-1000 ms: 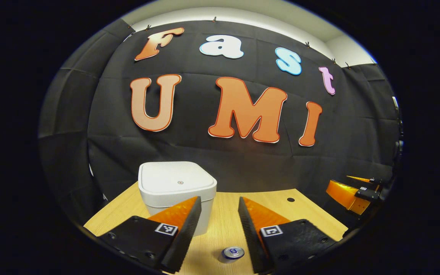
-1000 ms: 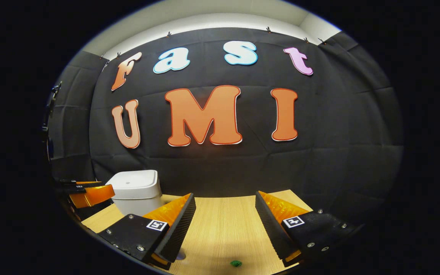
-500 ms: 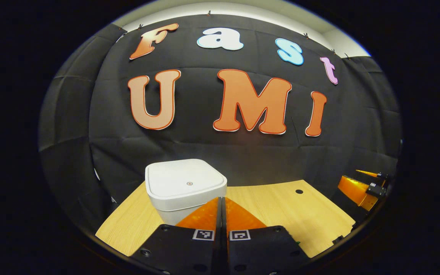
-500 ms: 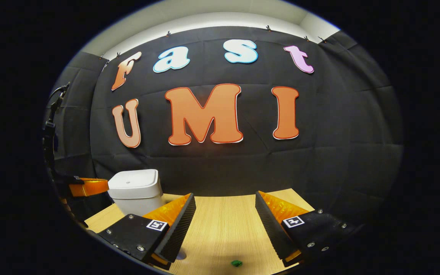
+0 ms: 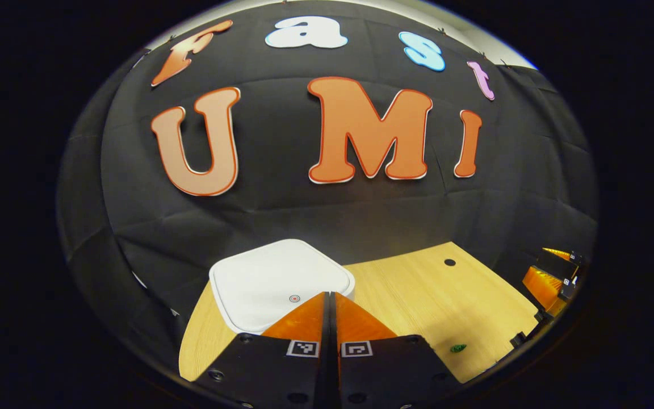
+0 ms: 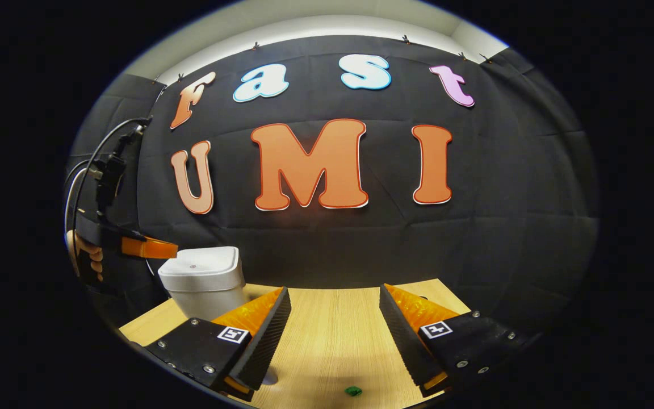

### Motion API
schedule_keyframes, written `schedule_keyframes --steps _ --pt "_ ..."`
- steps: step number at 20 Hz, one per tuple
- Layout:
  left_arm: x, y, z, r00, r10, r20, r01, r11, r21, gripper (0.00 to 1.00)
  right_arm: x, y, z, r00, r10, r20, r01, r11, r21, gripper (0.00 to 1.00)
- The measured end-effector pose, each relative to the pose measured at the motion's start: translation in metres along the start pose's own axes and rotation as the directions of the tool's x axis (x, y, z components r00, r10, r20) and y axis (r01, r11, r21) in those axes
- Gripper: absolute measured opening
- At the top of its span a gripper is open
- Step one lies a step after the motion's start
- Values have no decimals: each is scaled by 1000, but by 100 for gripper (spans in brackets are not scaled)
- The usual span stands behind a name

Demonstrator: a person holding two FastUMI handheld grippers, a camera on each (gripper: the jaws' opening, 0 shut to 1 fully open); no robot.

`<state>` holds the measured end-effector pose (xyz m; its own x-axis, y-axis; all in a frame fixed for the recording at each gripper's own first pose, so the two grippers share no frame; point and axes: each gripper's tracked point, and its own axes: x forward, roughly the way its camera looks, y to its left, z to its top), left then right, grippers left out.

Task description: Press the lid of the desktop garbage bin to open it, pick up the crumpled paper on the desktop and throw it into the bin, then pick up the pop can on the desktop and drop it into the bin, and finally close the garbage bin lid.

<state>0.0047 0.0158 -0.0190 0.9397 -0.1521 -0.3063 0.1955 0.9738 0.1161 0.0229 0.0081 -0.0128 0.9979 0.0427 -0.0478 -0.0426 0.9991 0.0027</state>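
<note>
Hovering above the white garbage bin [image 5: 281, 281], the left tool [image 5: 327, 301] has its two fingers clenched flat against each other with nothing between them, their joined tips just over the near edge of the lid [image 5: 259, 295], close to the small round mark [image 5: 294, 298] on it; whether the tips touch the lid cannot be told. The lid lies closed on the bin, which stands at the far left of the wooden counter [image 5: 418, 295], near the black cloth wall. A small green scrap [image 5: 458, 347] lies on the counter to the right of the left tool, and a dark round hole [image 5: 449, 262] shows farther back in the counter. In the right gripper view the right tool [image 6: 332, 318] is released, its fingers spread wide over bare counter with nothing held, the green scrap lying low between them. In that same view the left tool appears at the far left, held by a hand [image 6: 86, 250] above and beside the bin.
</note>
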Motion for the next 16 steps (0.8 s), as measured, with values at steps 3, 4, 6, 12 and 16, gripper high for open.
schedule_keyframes --steps 3,4,6,12,16 --pt "6 11 -5 999 26 -36 -26 1000 -13 0 1 -6 -6 1000 -16 -14 17 1000 4 94" --pt "8 12 -8 998 22 -55 -23 1000 -20 0 2 -9 -8 1000 -22 -20 22 1000 8 94" --pt "7 13 -16 995 15 -101 -19 999 -38 0 3 -14 -10 999 -36 -27 37 999 15 94" --pt "2 11 -29 987 -4 -160 -12 995 -96 0 3 -20 -6 999 -50 -19 51 999 16 94" --pt "-5 10 -34 979 -10 -205 -9 996 -93 0 4 -16 -9 999 -41 -28 41 999 17 94"
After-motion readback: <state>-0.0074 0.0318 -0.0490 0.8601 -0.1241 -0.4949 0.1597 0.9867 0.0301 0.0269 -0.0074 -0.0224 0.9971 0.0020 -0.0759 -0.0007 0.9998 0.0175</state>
